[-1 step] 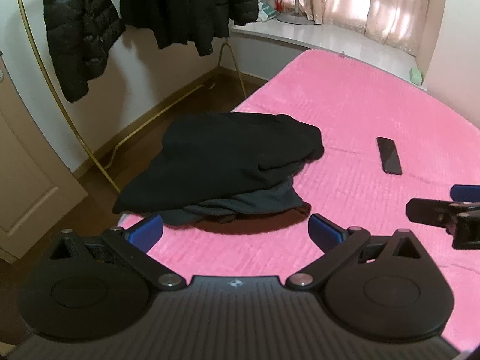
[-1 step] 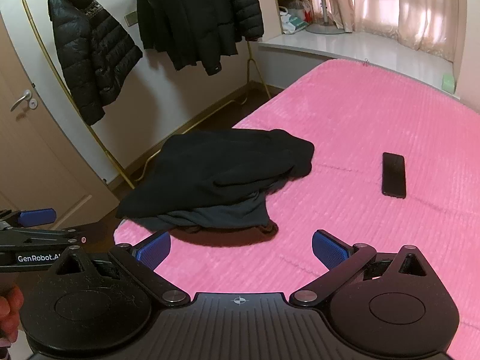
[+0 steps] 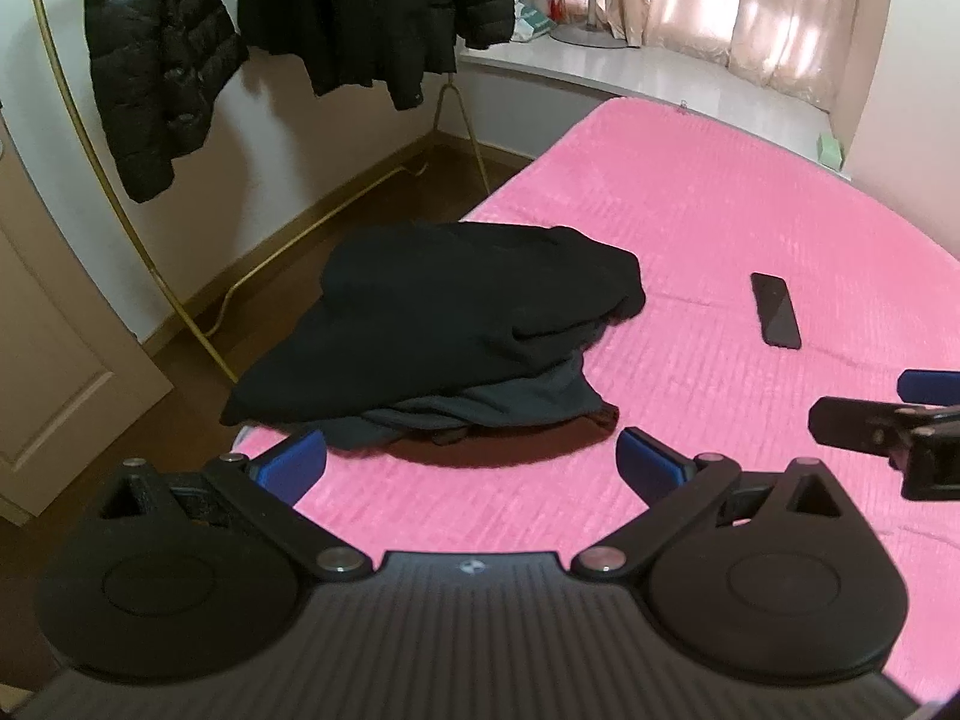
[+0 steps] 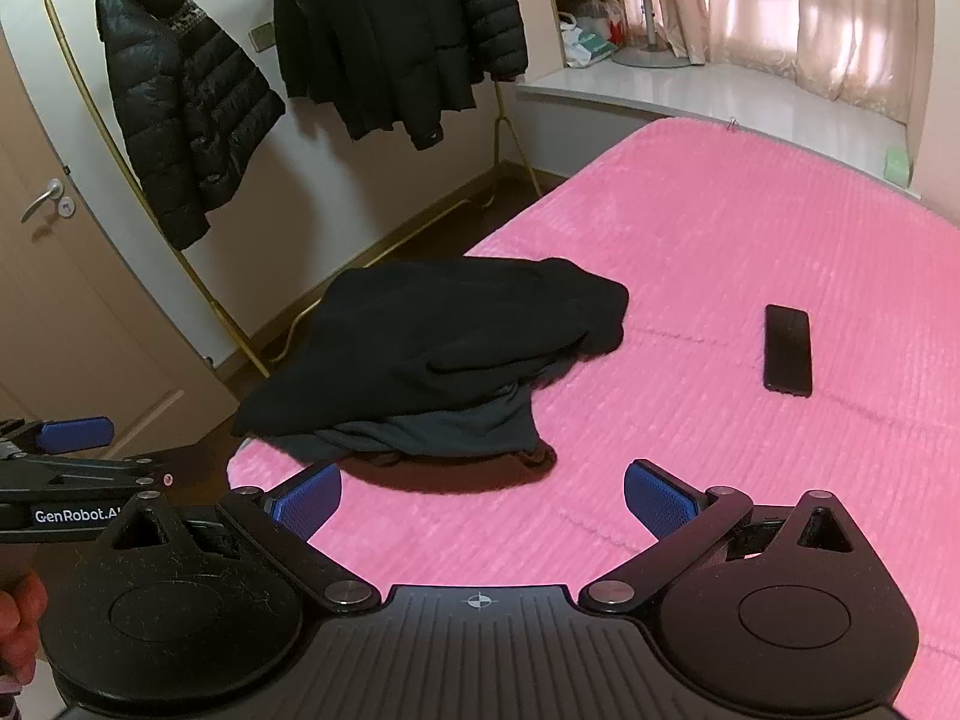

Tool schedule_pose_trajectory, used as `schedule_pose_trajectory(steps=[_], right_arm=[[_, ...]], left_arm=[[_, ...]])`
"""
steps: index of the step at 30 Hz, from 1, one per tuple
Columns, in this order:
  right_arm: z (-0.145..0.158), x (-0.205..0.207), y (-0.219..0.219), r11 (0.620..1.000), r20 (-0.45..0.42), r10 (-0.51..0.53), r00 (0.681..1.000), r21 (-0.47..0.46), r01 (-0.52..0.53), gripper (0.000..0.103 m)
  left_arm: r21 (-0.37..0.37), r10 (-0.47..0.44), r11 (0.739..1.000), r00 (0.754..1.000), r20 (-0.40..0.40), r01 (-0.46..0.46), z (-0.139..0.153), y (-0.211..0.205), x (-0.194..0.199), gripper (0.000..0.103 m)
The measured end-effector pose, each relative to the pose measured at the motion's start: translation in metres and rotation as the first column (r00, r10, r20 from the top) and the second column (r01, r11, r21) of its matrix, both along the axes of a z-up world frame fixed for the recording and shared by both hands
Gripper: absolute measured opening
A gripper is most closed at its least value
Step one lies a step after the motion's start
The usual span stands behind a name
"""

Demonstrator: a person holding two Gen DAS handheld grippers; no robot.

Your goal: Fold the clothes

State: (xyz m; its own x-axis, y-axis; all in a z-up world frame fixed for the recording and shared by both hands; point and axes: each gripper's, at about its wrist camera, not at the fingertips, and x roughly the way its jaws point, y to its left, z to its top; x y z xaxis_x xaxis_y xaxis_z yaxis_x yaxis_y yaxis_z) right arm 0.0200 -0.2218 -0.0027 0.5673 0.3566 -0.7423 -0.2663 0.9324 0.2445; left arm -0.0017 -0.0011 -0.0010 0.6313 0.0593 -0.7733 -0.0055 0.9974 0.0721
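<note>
A loose pile of dark clothes [image 3: 456, 324] lies near the left corner of the pink bed [image 3: 690, 210]. A black garment is on top, with a dark grey one [image 3: 504, 405] showing beneath it. My left gripper [image 3: 471, 459] hovers just in front of the pile, open and empty. In the right wrist view the same pile [image 4: 444, 348] sits ahead of my right gripper [image 4: 483, 495], which is also open and empty. Both grippers stay short of the cloth.
A black phone [image 4: 787, 350] lies on the bed to the right of the pile. Black puffer jackets [image 4: 180, 114] hang on a gold rack [image 4: 198, 288] along the left wall. A door [image 4: 45, 201] stands at far left, and the bed's edge drops to dark floor.
</note>
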Motion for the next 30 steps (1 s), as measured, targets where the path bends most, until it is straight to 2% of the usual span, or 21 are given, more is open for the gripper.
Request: schedule_pose_trajectory(steps=[7,12,30], right_arm=[[-0.002,-0.001,0.003,1.0,0.007,0.005,1.0,-0.002,-0.005,0.103],[-0.006,0.005,-0.005,1.0,-0.007,0.007,1.0,0.011,-0.007,0.103],[-0.005,0.005,-0.004,1.0,-0.01,0.003,1.0,0.01,-0.003,0.103]], left_arm=[[0.019,-0.015,1.0,1.0,0.0,0.015,-0.005,-0.009,-0.002,0.101],[-0.008,-0.011,1.0,1.0,-0.009,0.011,0.0,-0.005,0.004,0.101],[-0.013,-0.023,1.0,1.0,-0.015,0.023,-0.004,-0.006,0.003,0.101]])
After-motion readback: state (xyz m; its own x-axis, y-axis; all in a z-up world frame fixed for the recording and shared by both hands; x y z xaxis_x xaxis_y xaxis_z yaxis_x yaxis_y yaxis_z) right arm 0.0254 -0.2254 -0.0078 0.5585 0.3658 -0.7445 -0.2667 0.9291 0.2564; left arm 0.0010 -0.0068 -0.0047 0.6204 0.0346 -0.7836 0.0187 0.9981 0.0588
